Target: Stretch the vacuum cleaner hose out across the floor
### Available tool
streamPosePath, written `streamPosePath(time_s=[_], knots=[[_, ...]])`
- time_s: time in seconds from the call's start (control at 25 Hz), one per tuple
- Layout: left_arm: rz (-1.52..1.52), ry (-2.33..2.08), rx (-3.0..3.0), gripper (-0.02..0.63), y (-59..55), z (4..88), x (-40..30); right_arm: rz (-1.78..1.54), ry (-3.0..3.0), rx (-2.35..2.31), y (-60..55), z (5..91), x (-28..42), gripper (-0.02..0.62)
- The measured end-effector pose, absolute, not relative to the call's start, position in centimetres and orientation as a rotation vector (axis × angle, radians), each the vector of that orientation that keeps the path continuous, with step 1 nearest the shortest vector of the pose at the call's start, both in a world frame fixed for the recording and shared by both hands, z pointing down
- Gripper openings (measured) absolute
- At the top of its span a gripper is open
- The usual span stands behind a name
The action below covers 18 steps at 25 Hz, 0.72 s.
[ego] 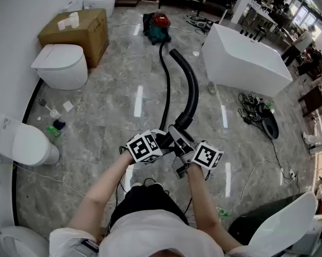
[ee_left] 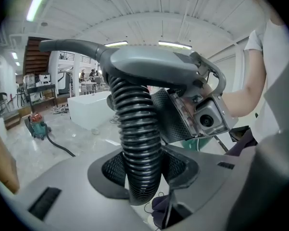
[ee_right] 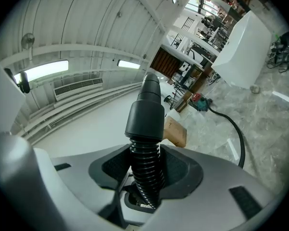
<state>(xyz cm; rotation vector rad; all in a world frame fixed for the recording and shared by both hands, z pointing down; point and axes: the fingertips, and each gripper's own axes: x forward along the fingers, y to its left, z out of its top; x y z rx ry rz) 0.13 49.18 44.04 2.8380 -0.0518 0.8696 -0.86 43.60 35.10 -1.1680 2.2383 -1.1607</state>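
Head view: the black hose (ego: 193,90) is seen running from the vacuum cleaner (ego: 157,27) at 12 o'clock over the glossy grey marble floor (ego: 112,106) to the picture's middle. Its finely ribbed tube is clamped between the textured pads of the left gripper (ego: 169,141) and the right gripper (ego: 183,162), each partly closed. A smooth, curved end piece is pointed towards 12 o'clock.
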Motion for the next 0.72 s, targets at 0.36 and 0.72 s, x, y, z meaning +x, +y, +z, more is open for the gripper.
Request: streamPosePath(time_s=[0.36, 0.72], knots=[[0.734, -0.132, 2.806, 0.161, 49.0, 43.8, -0.2, -1.161, 2.227, -1.151, 43.8, 35.2, -0.3, 0.193], [0.684, -0.149, 2.792, 0.166, 48.6, 42.9, -0.4, -1.140, 2.218, -1.101, 43.2, 34.1, -0.2, 0.193]])
